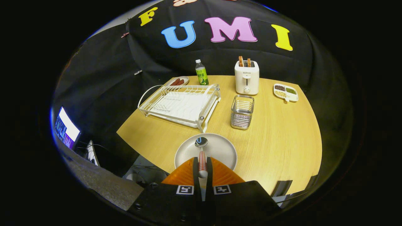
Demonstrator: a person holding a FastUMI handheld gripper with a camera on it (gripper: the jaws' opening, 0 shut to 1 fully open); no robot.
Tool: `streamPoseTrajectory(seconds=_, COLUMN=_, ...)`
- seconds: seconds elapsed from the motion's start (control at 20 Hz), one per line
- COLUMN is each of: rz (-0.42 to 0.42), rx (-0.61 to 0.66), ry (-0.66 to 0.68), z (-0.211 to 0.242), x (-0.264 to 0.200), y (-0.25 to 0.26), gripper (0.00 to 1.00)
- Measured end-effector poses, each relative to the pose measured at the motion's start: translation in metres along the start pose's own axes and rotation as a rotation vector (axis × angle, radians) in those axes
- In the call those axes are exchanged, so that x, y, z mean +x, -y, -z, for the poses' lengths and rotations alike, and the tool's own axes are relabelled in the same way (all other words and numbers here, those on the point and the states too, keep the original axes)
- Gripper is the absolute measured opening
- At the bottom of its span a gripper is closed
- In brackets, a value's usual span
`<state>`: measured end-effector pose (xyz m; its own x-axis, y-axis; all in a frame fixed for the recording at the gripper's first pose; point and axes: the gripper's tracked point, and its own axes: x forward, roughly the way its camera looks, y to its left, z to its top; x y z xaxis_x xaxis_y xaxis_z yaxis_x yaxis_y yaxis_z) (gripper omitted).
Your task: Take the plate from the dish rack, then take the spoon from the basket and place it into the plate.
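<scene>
Gripper view had the gripper closed down on the spoon, both fingers pressing the striped red-and-white handle, only a narrow gap left between them for the handle itself. Spoon pointed straight ahead along the fingers, bowl out front and hanging over the plate; couldn't tell whether the bowl touched the plate surface or sat just above it. Plate was already out of the dish rack, flat on the wooden table right under the fingertips, rack beyond it to the left and empty. Wire basket stood beyond the plate to the right, nothing visible in it. Toaster, green bottle, a divided tray of beans and a small dish sat along the far side, well clear. Handling guess: spoon looked light and rigid, polished metal bowl likely slick, so the handle was the right place to hold, mid-length as it was held. Plate looked like hard ceramic or melamine, chippable; a low, gentle release seemed wiser than a drop. Task read as nearly done, only the release left.
</scene>
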<state>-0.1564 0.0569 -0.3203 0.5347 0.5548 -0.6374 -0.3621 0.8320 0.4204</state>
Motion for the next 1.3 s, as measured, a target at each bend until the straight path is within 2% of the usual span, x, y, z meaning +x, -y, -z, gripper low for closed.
streamPoseTrajectory(seconds=0.5, rz=0.020, rx=0.033, ry=-0.049, z=0.029, x=0.047, y=0.010, gripper=0.08)
streamPoseTrajectory(seconds=0.65, rz=-0.007, rx=0.069, ry=-0.038, z=0.030, x=0.055, y=0.005, gripper=0.08)
streamPoseTrajectory(seconds=0.8, rz=0.000, rx=0.053, ry=-0.070, z=0.042, x=0.058, y=0.009, gripper=0.12)
streamPoseTrajectory(seconds=1.05, rz=0.063, rx=0.031, ry=-0.123, z=0.058, x=0.065, y=0.025, gripper=0.19)
streamPoseTrajectory(seconds=1.15, rz=0.060, rx=0.060, ry=-0.130, z=0.059, x=0.066, y=0.024, gripper=0.35)
streamPoseTrajectory(seconds=1.3, rz=0.089, rx=0.063, ry=-0.161, z=0.067, x=0.067, y=0.029, gripper=1.00)
